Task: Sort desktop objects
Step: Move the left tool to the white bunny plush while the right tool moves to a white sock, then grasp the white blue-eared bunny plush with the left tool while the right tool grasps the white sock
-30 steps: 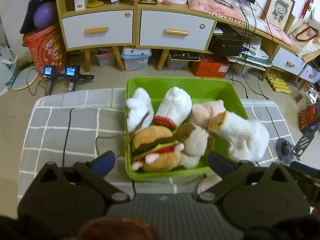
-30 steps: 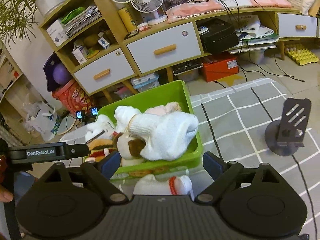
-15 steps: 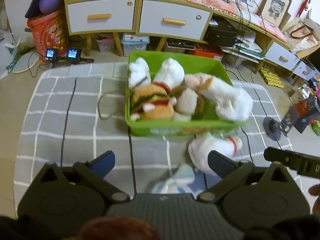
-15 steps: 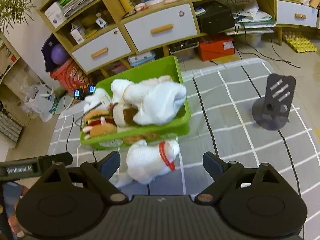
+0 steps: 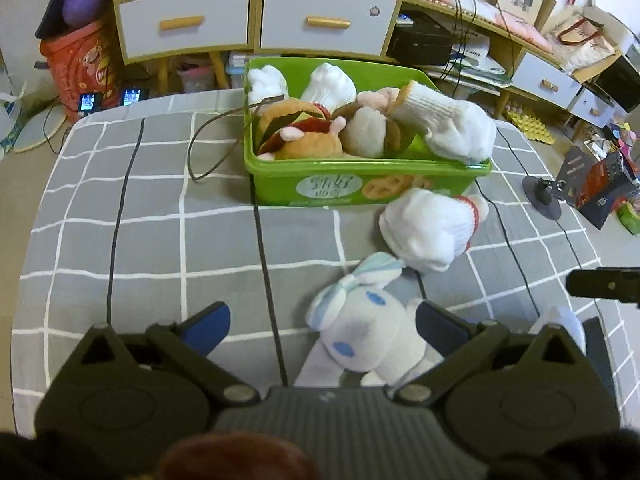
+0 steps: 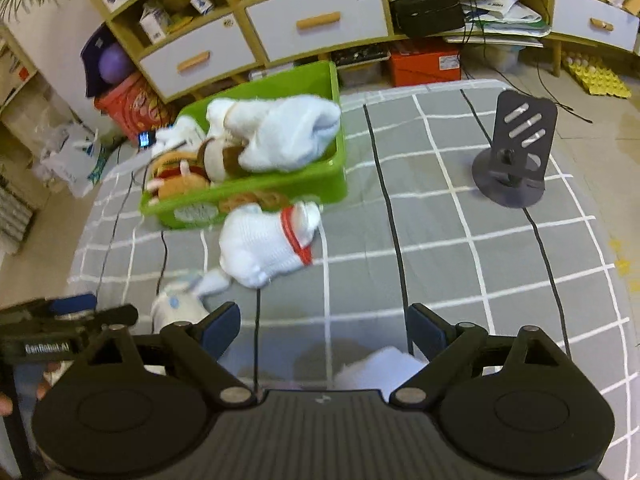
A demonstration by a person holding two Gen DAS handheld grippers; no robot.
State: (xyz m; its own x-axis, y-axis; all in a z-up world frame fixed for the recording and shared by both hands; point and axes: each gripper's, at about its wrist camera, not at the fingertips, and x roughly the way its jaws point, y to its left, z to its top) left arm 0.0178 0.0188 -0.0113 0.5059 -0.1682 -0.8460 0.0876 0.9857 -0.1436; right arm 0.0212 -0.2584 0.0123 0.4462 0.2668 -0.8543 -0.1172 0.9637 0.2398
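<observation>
Toys fill my left view: a soft white bunny (image 5: pixel 372 332) with blue spots lies on the checked counter (image 5: pixel 152 216) between the wide-open fingers of my left gripper (image 5: pixel 322 322). It is squishy and could slip out. The green bin (image 5: pixel 360 184) is heaped.

From the right, my right gripper (image 6: pixel 324 328) is open too, holding nothing. A knitted white glove (image 6: pixel 268 244) lies touching the bin.

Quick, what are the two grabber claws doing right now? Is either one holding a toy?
Left gripper: open, holding nothing; the white plush with blue spots lies between its fingers, ungripped.
Right gripper: open, holding nothing.
</observation>
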